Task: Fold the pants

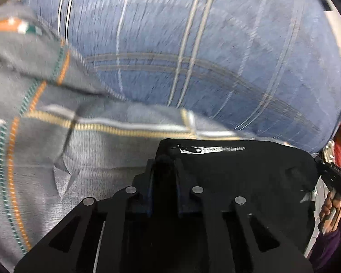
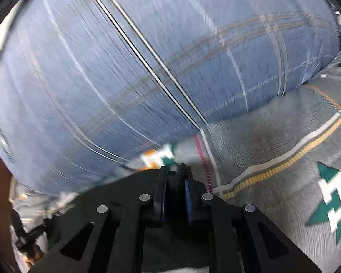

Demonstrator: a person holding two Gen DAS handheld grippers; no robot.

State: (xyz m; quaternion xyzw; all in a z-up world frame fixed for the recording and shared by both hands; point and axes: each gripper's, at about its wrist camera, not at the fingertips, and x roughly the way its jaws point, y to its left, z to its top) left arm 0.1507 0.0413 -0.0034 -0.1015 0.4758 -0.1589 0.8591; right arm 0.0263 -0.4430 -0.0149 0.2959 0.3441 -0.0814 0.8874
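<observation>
My right gripper [image 2: 175, 173] has its jaws together on a bunched ridge of black fabric, which I take to be the black pants [image 2: 116, 193]; the blue pads [image 2: 187, 196] sit tight on either side of it. My left gripper [image 1: 164, 159] also looks pinched shut on the same black cloth, but the pants [image 1: 234, 166] drape over the fingers there, so I can't see the tips cleanly. Landmark is the blue plaid pillow [image 2: 125, 68]: the pants hang just on my side of it in both wrist views, spread between the two claws, with a small white mark or label [image 1: 206, 149] on the cloth just beyond the left gripper. Under the pillow, and under the pants on my side of it, is the grey patterned blanket [image 2: 272, 141] with its yellow-and-white stripe [image 1: 129, 128] and a green-and-white motif [image 2: 336, 193]. Both frames are motion-blurred, so I'd judge this is mid-carry of a fold. To do it well: keep both pinches firm, hold the two claws level and equally far from the pillow so the edge between them stays taut and straight, lay the cloth down on the blanket short of the pillow, and only then let go. Risk as I read it: slack between the claws, which would lay a crooked crease.
</observation>
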